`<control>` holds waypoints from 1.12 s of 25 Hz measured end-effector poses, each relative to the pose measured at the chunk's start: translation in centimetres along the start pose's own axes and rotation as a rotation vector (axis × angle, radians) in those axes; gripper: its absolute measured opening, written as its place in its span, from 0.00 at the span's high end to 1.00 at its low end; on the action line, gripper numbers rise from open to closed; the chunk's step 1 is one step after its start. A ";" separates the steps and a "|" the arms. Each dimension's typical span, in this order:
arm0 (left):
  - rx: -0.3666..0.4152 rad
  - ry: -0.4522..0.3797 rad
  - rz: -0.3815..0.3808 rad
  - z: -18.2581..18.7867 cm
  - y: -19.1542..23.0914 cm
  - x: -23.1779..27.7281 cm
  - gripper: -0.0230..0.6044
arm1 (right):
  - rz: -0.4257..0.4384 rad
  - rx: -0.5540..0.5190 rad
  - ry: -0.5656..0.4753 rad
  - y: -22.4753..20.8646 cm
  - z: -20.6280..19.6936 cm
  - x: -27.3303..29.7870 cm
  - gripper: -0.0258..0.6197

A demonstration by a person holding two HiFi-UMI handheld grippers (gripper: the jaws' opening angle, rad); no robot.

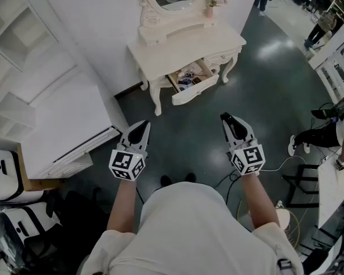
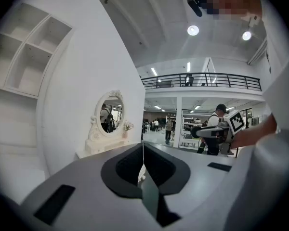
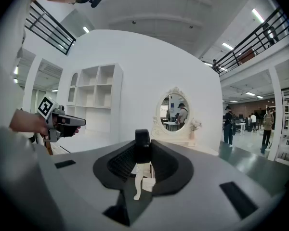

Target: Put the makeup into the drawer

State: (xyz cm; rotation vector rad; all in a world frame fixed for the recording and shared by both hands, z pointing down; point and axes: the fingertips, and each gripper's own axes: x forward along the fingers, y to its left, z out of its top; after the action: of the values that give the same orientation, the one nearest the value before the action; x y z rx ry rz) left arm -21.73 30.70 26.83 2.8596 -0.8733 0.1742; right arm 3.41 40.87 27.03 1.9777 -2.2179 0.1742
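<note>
White short-sleeved shirt (image 1: 189, 228); black shoes (image 1: 175, 179) at its 12 o'clock. The grey, black-jawed left gripper (image 1: 143, 125) and right gripper (image 1: 228, 119) bear black-and-white cubes (image 1: 126, 164).

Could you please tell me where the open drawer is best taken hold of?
Probably grip the top edge of the drawer front, coming from above on the room side: it stands pulled out of the dressing table, leaving that thin edge bare; no knob shows.

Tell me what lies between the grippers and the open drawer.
Only bare floor, in the head view, between the drawer and the left gripper and right gripper, which grips a black item.
</note>
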 end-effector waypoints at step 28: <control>-0.016 0.011 -0.059 -1.3 2.8 -2.2 0.93 | -0.049 0.038 -0.009 3.8 0.3 0.4 0.81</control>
State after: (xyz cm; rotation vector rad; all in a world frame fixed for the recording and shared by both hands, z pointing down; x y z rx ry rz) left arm -25.18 29.82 28.03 2.8625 -0.7831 0.1744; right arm -0.41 40.84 26.92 2.0545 -2.1849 0.2024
